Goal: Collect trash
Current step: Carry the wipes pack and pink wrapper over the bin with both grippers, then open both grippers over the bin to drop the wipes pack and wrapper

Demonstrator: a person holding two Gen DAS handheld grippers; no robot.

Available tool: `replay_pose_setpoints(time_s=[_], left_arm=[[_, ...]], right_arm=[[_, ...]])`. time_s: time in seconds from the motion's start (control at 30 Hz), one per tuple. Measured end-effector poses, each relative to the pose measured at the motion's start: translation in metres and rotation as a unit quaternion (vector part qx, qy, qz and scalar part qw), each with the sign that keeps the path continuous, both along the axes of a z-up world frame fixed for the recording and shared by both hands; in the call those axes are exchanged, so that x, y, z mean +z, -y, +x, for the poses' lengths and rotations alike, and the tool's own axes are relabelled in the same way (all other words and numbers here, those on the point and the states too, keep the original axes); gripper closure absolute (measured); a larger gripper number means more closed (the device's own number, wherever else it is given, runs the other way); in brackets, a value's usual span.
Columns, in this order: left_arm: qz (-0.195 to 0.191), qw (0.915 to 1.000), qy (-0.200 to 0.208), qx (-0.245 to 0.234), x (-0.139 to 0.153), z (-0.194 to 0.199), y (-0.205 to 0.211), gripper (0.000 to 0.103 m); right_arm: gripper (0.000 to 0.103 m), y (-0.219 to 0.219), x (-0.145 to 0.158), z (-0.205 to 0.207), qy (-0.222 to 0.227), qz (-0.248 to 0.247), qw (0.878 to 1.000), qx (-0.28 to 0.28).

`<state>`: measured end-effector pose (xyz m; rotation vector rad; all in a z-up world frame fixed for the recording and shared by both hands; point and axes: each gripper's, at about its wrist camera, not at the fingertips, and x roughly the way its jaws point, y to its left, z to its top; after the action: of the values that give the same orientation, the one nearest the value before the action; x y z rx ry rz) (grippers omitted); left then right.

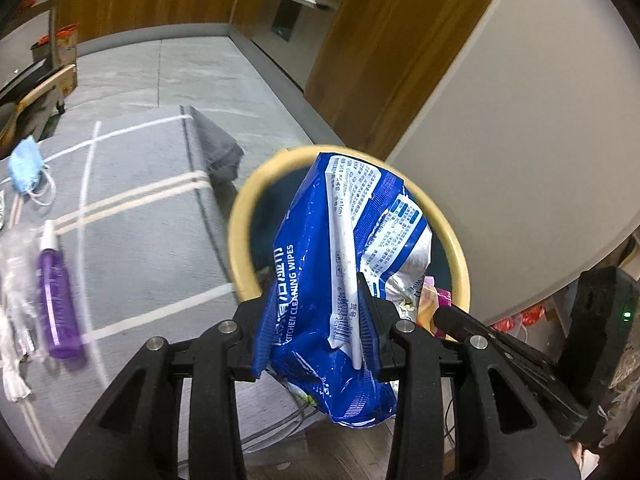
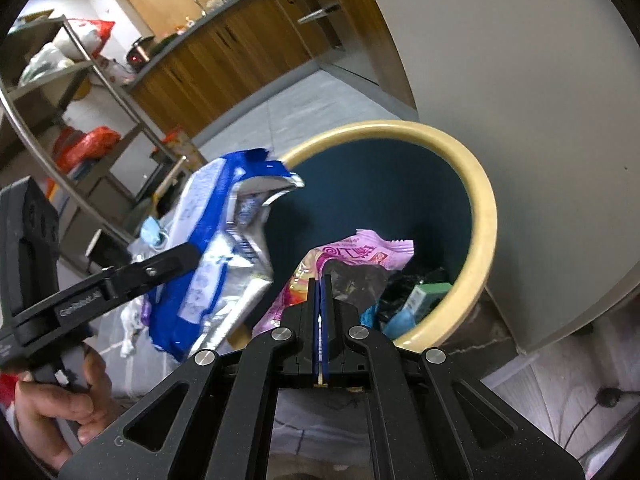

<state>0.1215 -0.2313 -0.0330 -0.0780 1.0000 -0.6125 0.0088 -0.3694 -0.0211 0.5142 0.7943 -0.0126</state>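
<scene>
A blue kitchen-wipes packet [image 1: 332, 280] is pinched by the left gripper [image 1: 316, 320] over the waste bin [image 2: 486, 216]. The right gripper [image 2: 322, 292], pressed together, seems to nip a pink wrapper [image 2: 360, 250]. A face mask [image 1: 26, 164], purple spray bottle [image 1: 56, 300] and clear plastic [image 1: 16, 264] remain uncollected on the rug [image 1: 152, 240].

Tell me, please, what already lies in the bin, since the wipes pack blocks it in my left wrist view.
Observer: A green box lies low inside the bin, beside dark crumpled trash.
Operator: Is the right gripper open?
Observer: No, the right gripper has its jaws closed, with a pink wrapper at their tips.
Operator: What carries the left gripper?
Observer: A hand grips the handle of the left gripper.
</scene>
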Motion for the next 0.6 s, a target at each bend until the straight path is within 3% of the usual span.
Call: replay_pose_setpoints(time_s=[0.33,0.5,0.6], left_arm=[[0.015,0.9994,-0.032,0.005,-0.029,0.022,0.012,0.062],[0.029,0.9992,-0.028,0.002,-0.029,0.023,0.018,0.056],[0.027,0.9994,-0.023,0.001,-0.028,0.022,0.018,0.052]], right_arm=[[0.099,0.001,-0.006,0.001,-0.023,-0.003,1.0,-0.001],[0.085,0.0,-0.002,0.0,-0.021,-0.008,1.0,-0.003],[0.082,0.0,-0.001,-0.002,-0.02,-0.011,1.0,-0.004]])
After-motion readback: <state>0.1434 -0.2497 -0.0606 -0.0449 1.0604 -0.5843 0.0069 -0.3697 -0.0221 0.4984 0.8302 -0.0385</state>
